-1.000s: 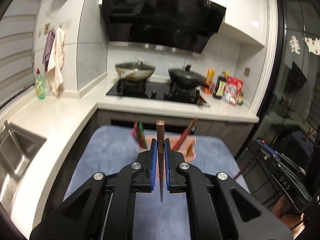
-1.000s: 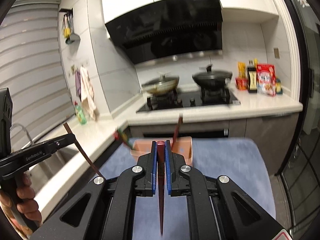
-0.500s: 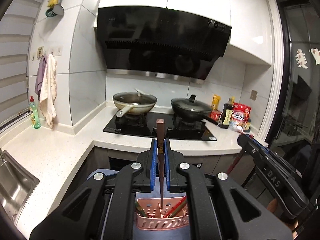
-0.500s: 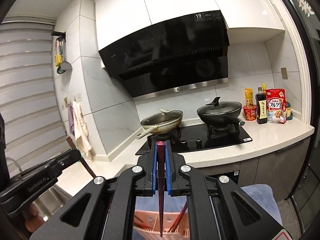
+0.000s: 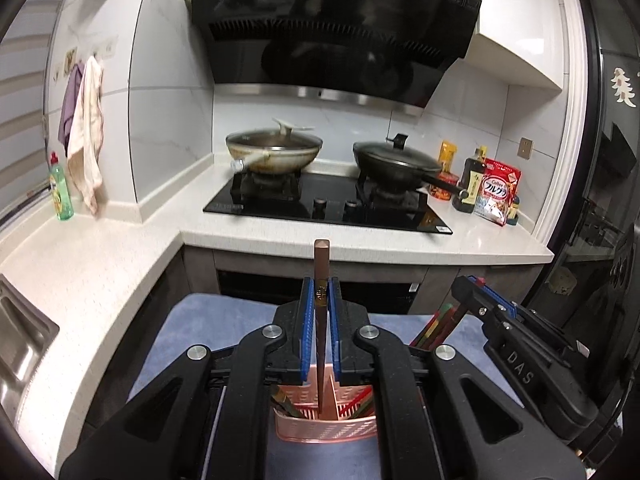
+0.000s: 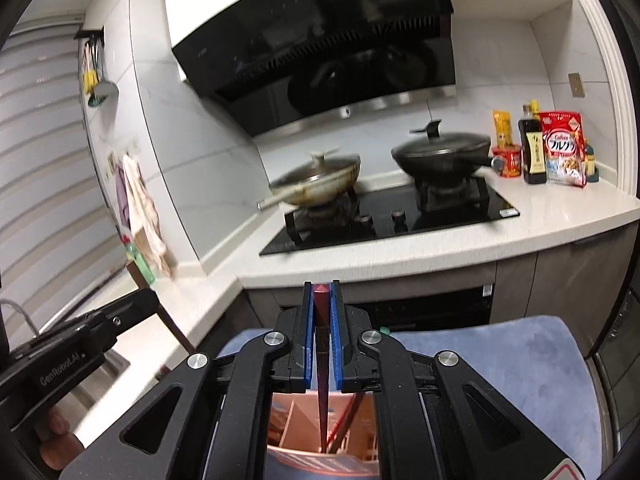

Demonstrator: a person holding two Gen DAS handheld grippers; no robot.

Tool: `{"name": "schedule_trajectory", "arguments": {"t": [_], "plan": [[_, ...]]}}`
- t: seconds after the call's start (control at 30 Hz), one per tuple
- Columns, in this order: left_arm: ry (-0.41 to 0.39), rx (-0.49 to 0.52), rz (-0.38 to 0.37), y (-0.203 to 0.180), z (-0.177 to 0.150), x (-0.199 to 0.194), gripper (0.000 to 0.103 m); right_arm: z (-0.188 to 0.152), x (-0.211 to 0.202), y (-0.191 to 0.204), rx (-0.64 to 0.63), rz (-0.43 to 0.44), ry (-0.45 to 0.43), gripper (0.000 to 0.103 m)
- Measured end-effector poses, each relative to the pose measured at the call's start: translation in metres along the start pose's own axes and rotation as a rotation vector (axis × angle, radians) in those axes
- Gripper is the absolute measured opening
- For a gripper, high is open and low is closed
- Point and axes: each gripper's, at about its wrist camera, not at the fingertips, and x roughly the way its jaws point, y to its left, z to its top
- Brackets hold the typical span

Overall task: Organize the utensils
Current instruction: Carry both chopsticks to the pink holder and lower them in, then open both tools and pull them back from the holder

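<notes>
Left gripper (image 5: 319, 292): blue-padded fingers (image 5: 307, 320) closed on a brown chopstick (image 5: 320, 272), which stands upright between them, blunt end above the fingertips, thin end pointing down.
Brown chopstick tip: down inside the pink utensil holder (image 5: 324, 428), close to its middle divider; whether it touches the bottom cannot be told.
Right gripper (image 6: 321, 292): fingers (image 6: 308, 328) clamped on a dark red chopstick (image 6: 321, 300), also upright, its thin end reaching down into the same holder.
Pink utensil holder: a slotted basket with compartments, on the blue mat (image 5: 208, 320), directly below both grippers; in the left wrist view its front wall shows under the fingers.
Holder contents: red and green chopsticks (image 5: 434, 326) lean out toward the right side; dark ones sit in the left compartment.
Blue mat: covers the tabletop in front of the kitchen counter (image 5: 100, 264), its far edge near the dark cabinet fronts.
Other gripper seen: in the left wrist view the right gripper shows at the right edge; in the right wrist view the left gripper shows at the lower left with the person's hand (image 6: 56, 436) on its handle.
Background: two lidded pans (image 5: 276, 152) on the black hob (image 5: 328, 208), bottles and a cereal bag (image 5: 498, 192) at the counter's right end.
</notes>
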Motion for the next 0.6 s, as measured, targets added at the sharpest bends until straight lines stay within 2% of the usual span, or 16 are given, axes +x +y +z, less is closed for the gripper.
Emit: {"name": "schedule_trajectory", "arguments": {"t": [0.1, 0.2, 0.27, 0.33, 0.6], "plan": [[-0.005, 0.000, 0.010, 0.001, -0.004, 0.000, 0.007, -0.003, -0.001, -0.001, -0.001, -0.006, 0.001, 0.010], [-0.016, 0.013, 0.015, -0.001, -0.005, -0.006, 0.009, 0.000, -0.006, -0.003, 0.000, -0.009, 0.000, 0.016], [-0.031, 0.022, 0.030, -0.002, -0.004, -0.012, 0.027, 0.002, -0.012, -0.003, 0.002, -0.008, -0.007, 0.023], [-0.038, 0.022, 0.044, -0.003, -0.005, -0.017, 0.035, 0.003, -0.019, -0.002, -0.001, -0.006, -0.012, 0.027], [0.004, 0.044, 0.101, -0.004, -0.023, -0.037, 0.041, -0.016, -0.055, 0.007, -0.053, -0.036, 0.020, 0.042]]}}
